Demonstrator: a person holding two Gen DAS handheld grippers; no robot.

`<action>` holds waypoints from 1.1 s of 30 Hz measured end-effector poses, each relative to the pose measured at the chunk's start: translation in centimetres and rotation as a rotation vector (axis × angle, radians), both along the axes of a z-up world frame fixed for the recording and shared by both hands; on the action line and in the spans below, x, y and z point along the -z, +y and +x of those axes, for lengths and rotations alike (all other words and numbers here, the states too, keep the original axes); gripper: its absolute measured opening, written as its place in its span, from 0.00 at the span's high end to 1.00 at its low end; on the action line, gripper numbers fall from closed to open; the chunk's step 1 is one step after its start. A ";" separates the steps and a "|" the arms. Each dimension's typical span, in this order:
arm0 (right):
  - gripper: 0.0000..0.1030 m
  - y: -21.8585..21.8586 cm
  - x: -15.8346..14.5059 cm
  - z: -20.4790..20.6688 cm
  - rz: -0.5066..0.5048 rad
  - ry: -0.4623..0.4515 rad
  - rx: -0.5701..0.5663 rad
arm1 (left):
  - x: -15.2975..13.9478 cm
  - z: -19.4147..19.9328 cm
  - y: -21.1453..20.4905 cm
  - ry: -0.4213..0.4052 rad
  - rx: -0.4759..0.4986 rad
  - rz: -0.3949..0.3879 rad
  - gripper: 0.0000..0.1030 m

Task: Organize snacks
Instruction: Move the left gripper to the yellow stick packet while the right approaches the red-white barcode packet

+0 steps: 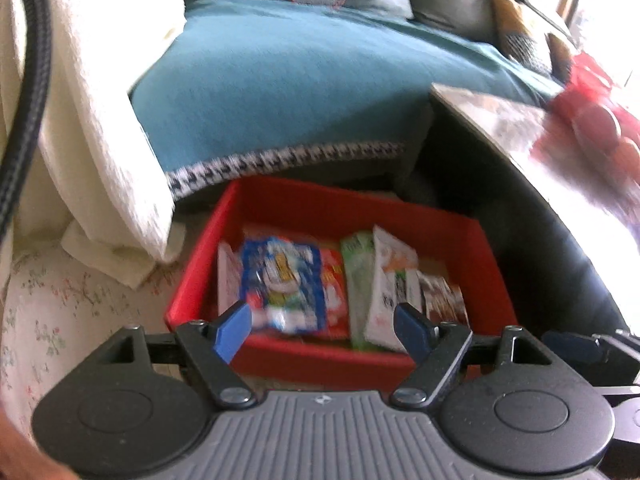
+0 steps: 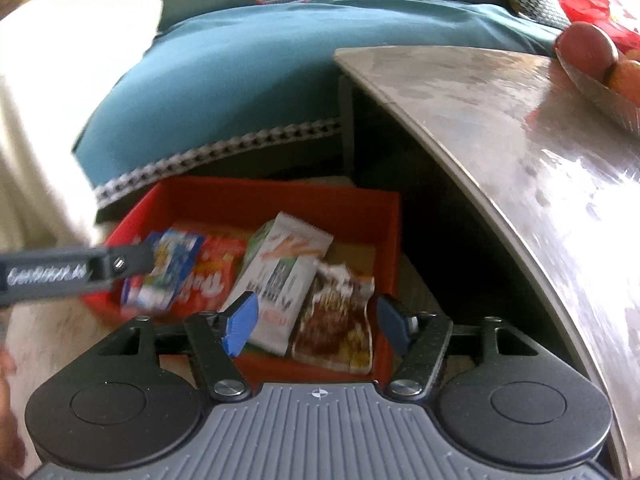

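So both my grippers are hovering above the box, angled down. Left gripper (image 1: 324, 330) is spread wide with nothing in it, right gripper (image 2: 314, 326) is released too, jaws apart and empty, with the brown crinkly snack packet (image 2: 334, 328) lying under it inside the open red cardboard box (image 1: 492, 280). The blue-and-white foil snack bag (image 1: 282, 284) and tall white paper packet (image 1: 390, 292) lean together in there, so everything's already boxed, I think, though the blur makes it hard to say. If I tidy further, I'd come in slow and nudge packets upright without crushing them. Beyond sit the teal blanket-covered sofa (image 1: 288, 88) and glossy stone-look table (image 2: 520, 140)
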State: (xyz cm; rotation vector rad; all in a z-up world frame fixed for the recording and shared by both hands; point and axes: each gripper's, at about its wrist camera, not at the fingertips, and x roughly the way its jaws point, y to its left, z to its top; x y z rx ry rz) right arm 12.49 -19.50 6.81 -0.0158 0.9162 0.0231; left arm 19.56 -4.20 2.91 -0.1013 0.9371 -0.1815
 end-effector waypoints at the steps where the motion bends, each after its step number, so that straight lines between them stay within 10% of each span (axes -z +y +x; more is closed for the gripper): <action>1: 0.28 -0.1 -0.1 -0.7 -0.007 0.008 -0.024 | 0.3 -0.4 -0.1 0.014 0.011 -0.002 0.31; 13: 0.25 -1.2 4.4 -5.0 -0.104 0.192 -0.282 | 4.2 -3.7 -5.0 0.084 0.370 0.099 0.30; 33: 0.18 -1.4 8.1 -3.2 -0.197 0.185 -0.432 | 9.4 -4.2 -6.8 0.107 0.556 0.196 0.31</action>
